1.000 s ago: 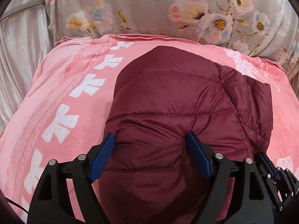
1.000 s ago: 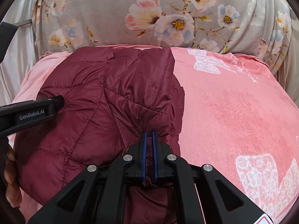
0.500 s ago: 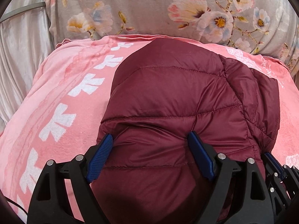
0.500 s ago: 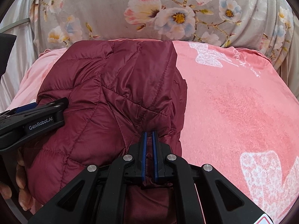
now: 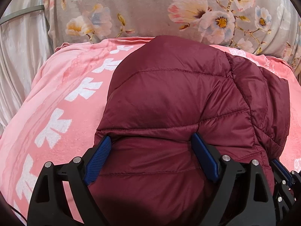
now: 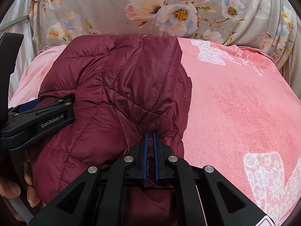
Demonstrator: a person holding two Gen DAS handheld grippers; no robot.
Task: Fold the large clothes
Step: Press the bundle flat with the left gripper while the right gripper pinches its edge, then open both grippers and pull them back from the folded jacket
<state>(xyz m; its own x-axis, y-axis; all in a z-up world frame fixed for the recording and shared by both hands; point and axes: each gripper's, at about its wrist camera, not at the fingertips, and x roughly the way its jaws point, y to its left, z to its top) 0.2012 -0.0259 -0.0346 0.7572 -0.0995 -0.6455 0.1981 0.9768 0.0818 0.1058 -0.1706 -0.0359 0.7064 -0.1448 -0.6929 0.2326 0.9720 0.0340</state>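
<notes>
Jacket [image 5: 169,103] lies bunched mid-bed on pink blanket [image 5: 56,98]. Left claw [image 5: 150,154] wide & opening, puffy fabric between; right claw [image 6: 150,156] pinches jacket hem. Risk: one-sided hold, fold slumps.

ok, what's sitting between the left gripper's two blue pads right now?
A puffy fold of the maroon quilted down jacket bulges between the left gripper pads, whose jaws are opening. The left wrist view shows it.
</notes>
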